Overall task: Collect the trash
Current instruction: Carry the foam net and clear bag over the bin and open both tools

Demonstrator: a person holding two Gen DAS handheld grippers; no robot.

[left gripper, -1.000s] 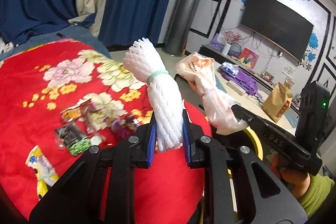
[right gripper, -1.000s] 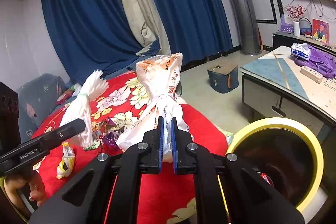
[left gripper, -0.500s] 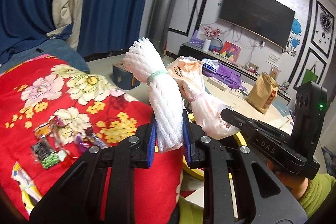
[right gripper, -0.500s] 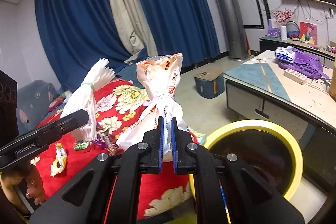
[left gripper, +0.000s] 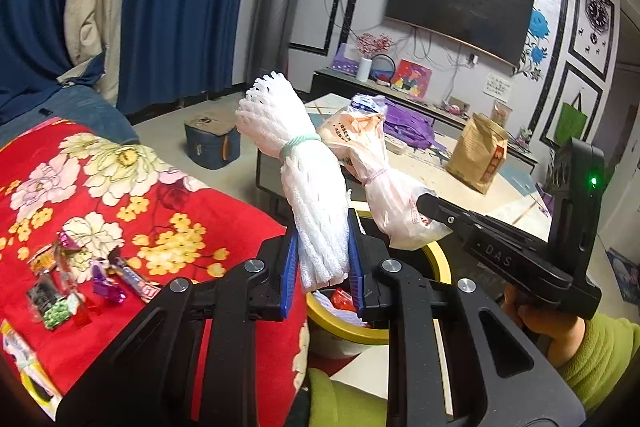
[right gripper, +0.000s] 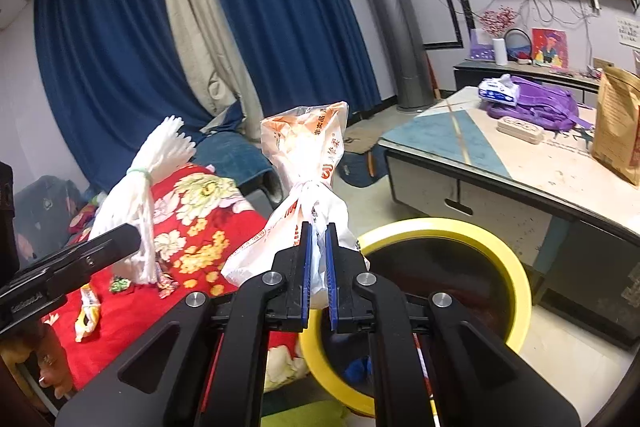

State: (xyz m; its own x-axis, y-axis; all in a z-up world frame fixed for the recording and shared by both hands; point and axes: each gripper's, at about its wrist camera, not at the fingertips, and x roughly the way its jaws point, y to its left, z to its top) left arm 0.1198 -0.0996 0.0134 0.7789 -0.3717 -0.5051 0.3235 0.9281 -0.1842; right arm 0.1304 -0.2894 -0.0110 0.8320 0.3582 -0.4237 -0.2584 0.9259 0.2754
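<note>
My left gripper (left gripper: 322, 259) is shut on a white foam net bundle (left gripper: 304, 179) tied with a green band, held upright above the rim of the yellow-rimmed trash bin (left gripper: 440, 259). My right gripper (right gripper: 317, 259) is shut on a knotted white-and-orange plastic bag (right gripper: 308, 167), held over the near edge of the bin (right gripper: 516, 267). The foam bundle also shows in the right wrist view (right gripper: 140, 195), and the bag in the left wrist view (left gripper: 372, 167). The bin holds some trash.
A red floral blanket (left gripper: 120, 195) carries several loose wrappers (left gripper: 80, 279). A low table (right gripper: 520, 163) with a purple bag and a brown paper bag stands to the right. A small blue bag (left gripper: 212, 143) sits on the floor.
Both grippers have swung right, away from the red blanket and over the yellow bin, still holding the foam bundle and the plastic bag.
</note>
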